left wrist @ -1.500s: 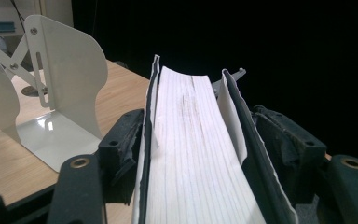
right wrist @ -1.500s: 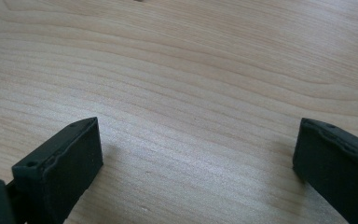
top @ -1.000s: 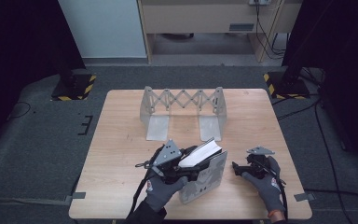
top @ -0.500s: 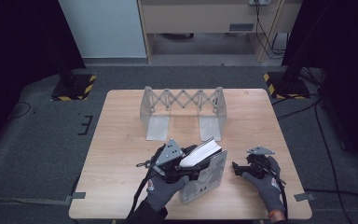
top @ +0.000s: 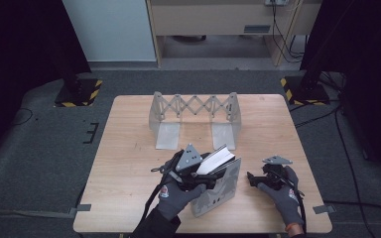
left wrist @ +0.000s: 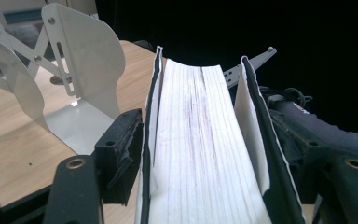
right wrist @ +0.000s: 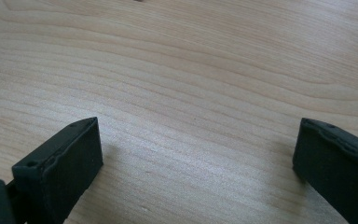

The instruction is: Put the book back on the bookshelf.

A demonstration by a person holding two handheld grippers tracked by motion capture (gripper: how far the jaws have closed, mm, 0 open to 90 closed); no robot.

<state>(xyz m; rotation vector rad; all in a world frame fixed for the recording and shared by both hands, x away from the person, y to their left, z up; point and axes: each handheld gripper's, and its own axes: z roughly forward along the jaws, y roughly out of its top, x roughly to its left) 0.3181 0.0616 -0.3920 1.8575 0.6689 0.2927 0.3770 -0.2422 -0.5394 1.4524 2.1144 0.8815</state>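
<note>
A thick book [top: 219, 160] with white pages and a dark, patterned cover stands tilted at the table's front middle. My left gripper [top: 209, 174] is shut on it. In the left gripper view the book [left wrist: 200, 140] fills the gap between the jaws, page edges toward the camera and covers bowed outward. A folding metal book rack [top: 193, 115] with two end plates stands behind it; one end plate [left wrist: 81, 60] rises just left of the book. My right gripper [top: 253, 178] rests low to the right of the book, open, with bare wood between its jaws [right wrist: 196, 158].
The wooden table [top: 129, 148] has free room on its left half and far right. The person's right gloved hand [left wrist: 326, 135] lies close beside the book. Black stands with striped bases [top: 77, 91] flank the table on the floor.
</note>
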